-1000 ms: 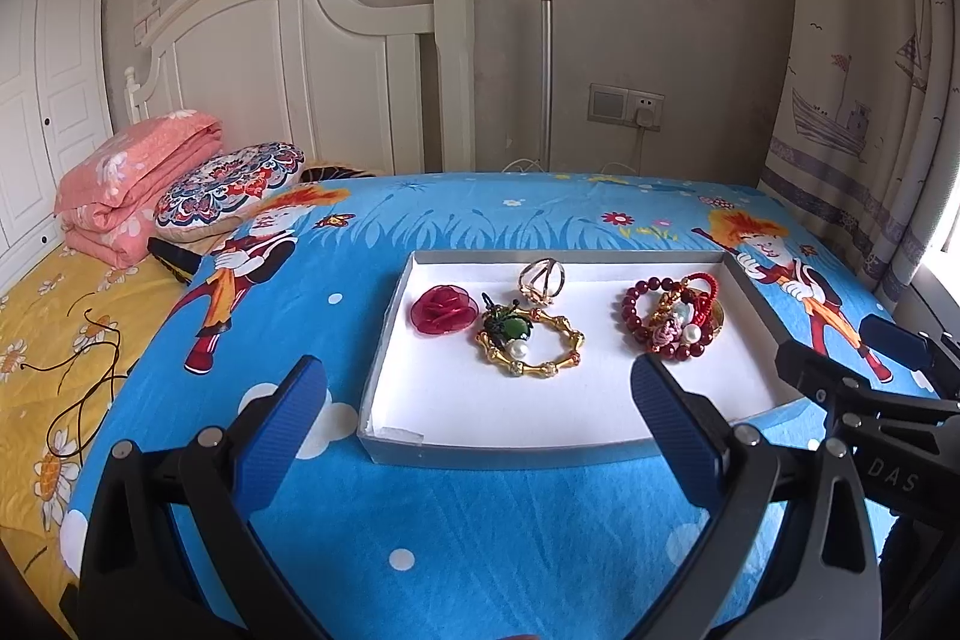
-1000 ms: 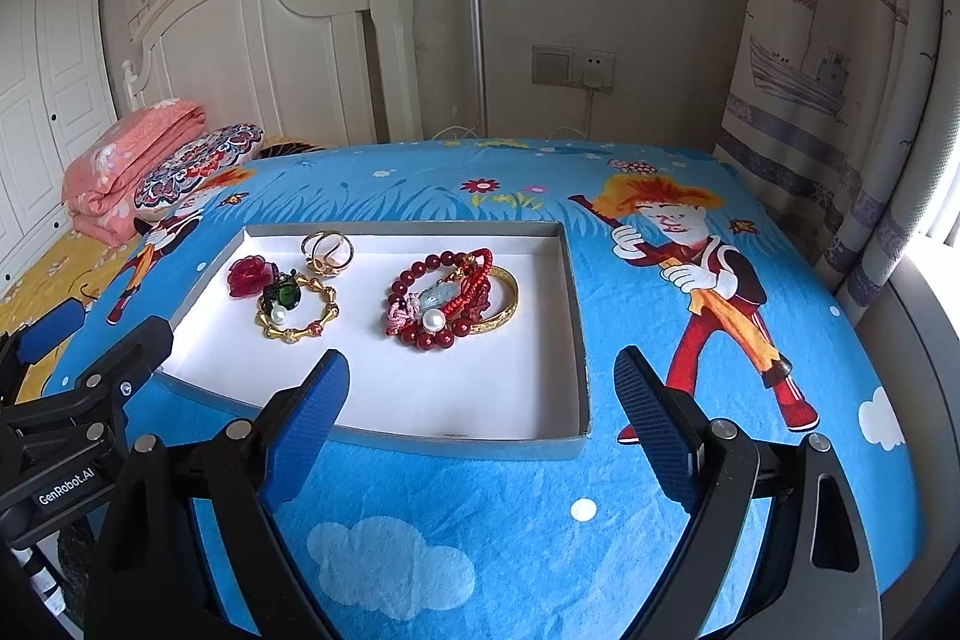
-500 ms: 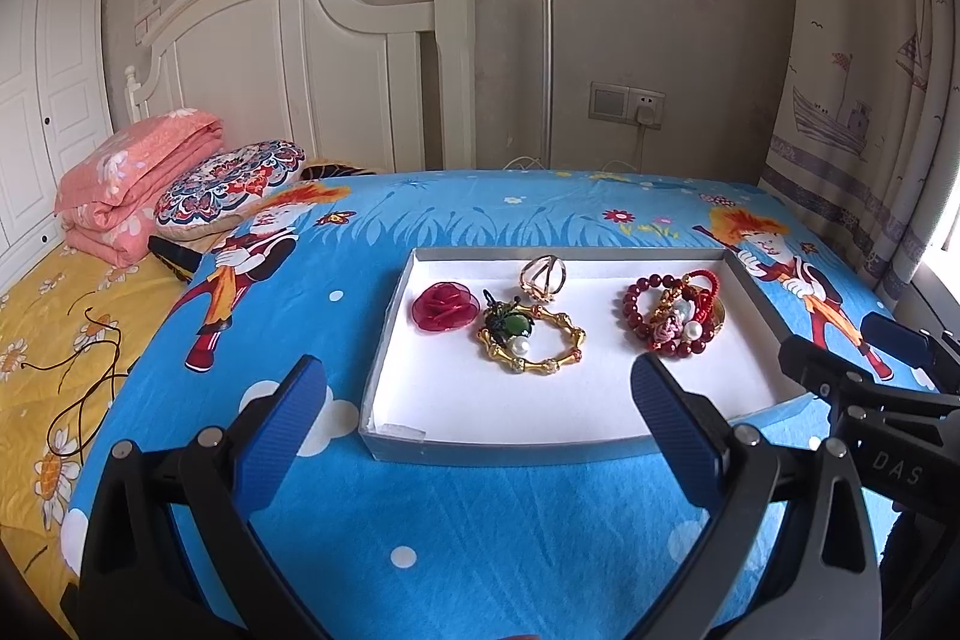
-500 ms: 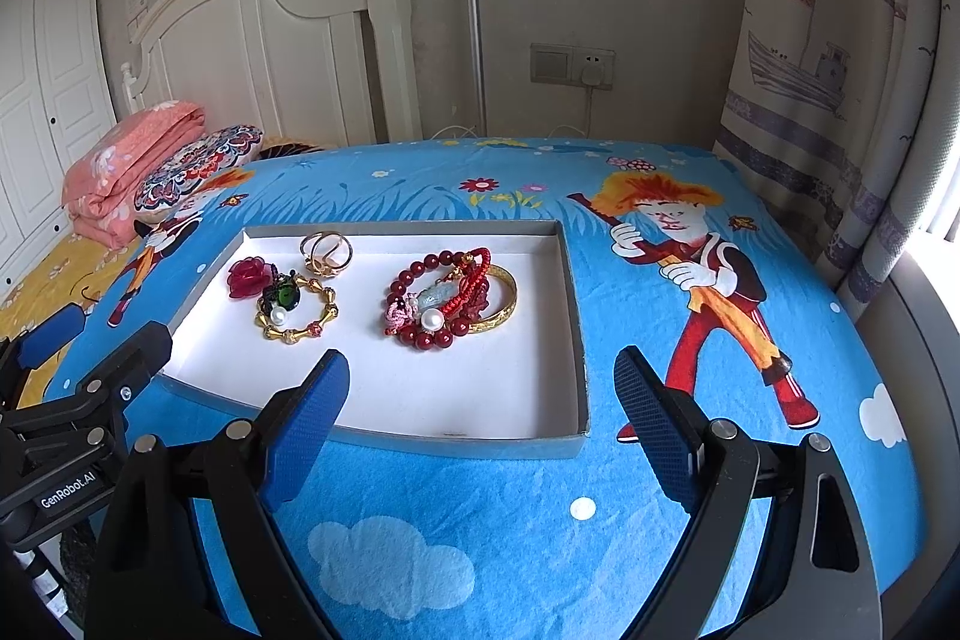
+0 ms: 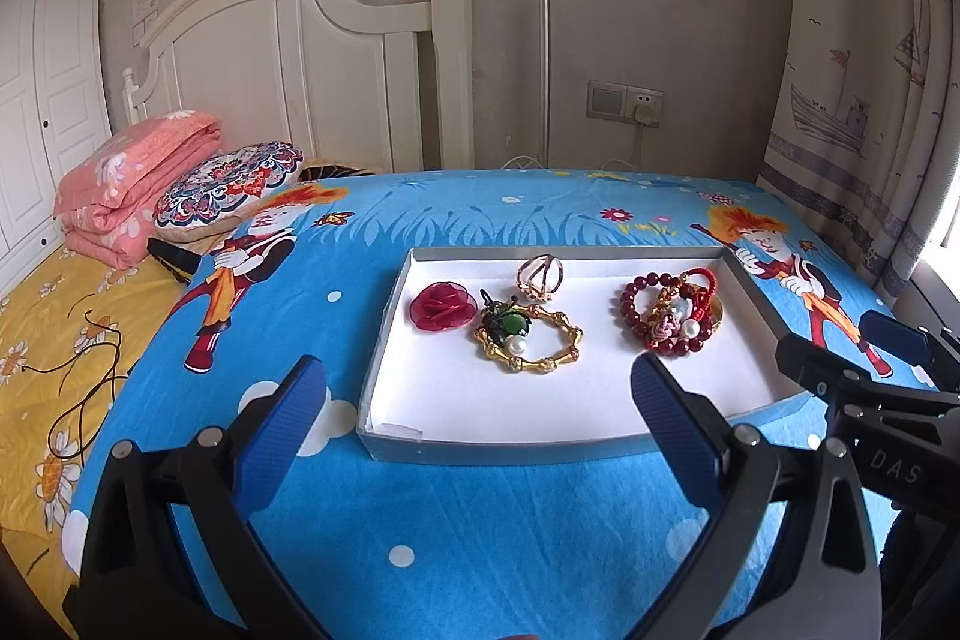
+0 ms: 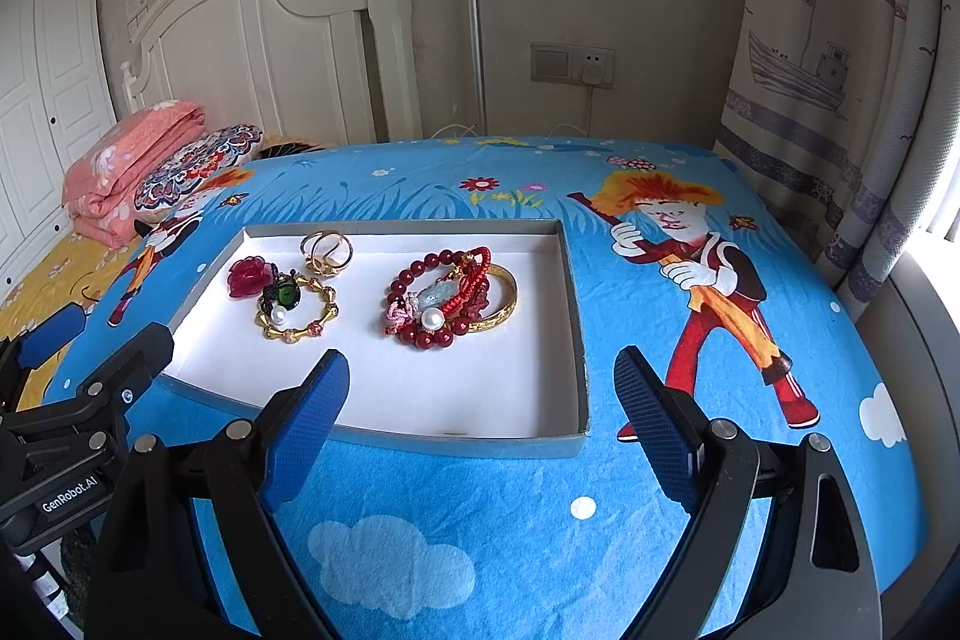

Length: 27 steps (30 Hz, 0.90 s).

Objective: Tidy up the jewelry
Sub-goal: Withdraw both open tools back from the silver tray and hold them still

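I'm holding the left gripper (image 5: 477, 394) and right gripper (image 6: 480, 388) spread wide, gripping nothing, hovering at six o'clock of the tray (image 5: 480, 445); jewelry (image 6: 447, 298) is lying inside it.

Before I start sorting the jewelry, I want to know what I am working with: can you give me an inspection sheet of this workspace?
Surface: blue cartoon bedsheet, creased.
Job's things: shallow white tray holding red fabric rose, gold ring, gold bamboo-link bracelet, and a heap of red bead bracelets over a gold bangle.
Clutter: nothing seen on the sheet.
Grippers: left tongs and right tongs open, empty, short of the tray.
Cables: dark cord on yellow sheet.
Surroundings: headboard, folded pink quilt, curtain.
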Available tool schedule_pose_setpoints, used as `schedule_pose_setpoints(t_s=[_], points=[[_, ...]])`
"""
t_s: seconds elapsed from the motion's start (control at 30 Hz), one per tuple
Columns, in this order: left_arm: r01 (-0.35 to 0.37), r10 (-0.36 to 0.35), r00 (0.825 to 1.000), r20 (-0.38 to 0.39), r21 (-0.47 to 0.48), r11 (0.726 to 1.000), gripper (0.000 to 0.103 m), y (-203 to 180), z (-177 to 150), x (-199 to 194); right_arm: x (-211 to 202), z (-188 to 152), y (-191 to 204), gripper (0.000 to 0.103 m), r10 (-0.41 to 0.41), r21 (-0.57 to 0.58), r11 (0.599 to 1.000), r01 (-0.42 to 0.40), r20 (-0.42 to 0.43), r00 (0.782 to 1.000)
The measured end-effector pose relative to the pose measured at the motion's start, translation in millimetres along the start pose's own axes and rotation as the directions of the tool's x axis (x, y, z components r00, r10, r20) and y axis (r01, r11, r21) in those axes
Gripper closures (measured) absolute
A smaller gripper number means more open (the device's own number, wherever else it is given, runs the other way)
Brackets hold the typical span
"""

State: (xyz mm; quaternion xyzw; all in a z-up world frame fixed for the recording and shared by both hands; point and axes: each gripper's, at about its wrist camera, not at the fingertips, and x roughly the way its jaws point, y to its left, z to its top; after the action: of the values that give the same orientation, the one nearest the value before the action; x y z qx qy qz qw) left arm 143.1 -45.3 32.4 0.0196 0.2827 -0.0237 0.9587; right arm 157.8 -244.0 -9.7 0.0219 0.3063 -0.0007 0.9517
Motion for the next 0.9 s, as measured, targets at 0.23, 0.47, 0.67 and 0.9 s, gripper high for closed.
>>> schedule_pose_setpoints(t_s=[0.23, 0.47, 0.67, 0.9], points=[[0.001, -0.001, 1.0, -0.001, 0.0, 1.0, 0.005, 0.1, 0.1, 0.1, 0.0, 0.0, -0.3, 0.019, 0.0, 0.0, 1.0, 0.0, -0.002, 1.0], [0.001, -0.001, 1.0, -0.004, 0.003, 1.0, 0.005, -0.6, -1.5, -0.3, -0.3, -0.9, 0.4, 0.019, 0.001, 0.0, 1.0, -0.001, -0.003, 1.0], [0.0, 0.0, 1.0, -0.008, 0.003, 1.0, 0.005, -0.7, -3.0, 0.3, 0.9, -2.4, 1.1, 0.019, 0.001, 0.0, 1.0, -0.001, -0.007, 1.0], [-0.006, 0.006, 1.0, -0.023, 0.002, 1.0, 0.005, 1.0, -8.2, 2.6, 3.8, -5.6, 1.3, 0.019, 0.002, -0.001, 1.0, -0.002, -0.017, 1.0]])
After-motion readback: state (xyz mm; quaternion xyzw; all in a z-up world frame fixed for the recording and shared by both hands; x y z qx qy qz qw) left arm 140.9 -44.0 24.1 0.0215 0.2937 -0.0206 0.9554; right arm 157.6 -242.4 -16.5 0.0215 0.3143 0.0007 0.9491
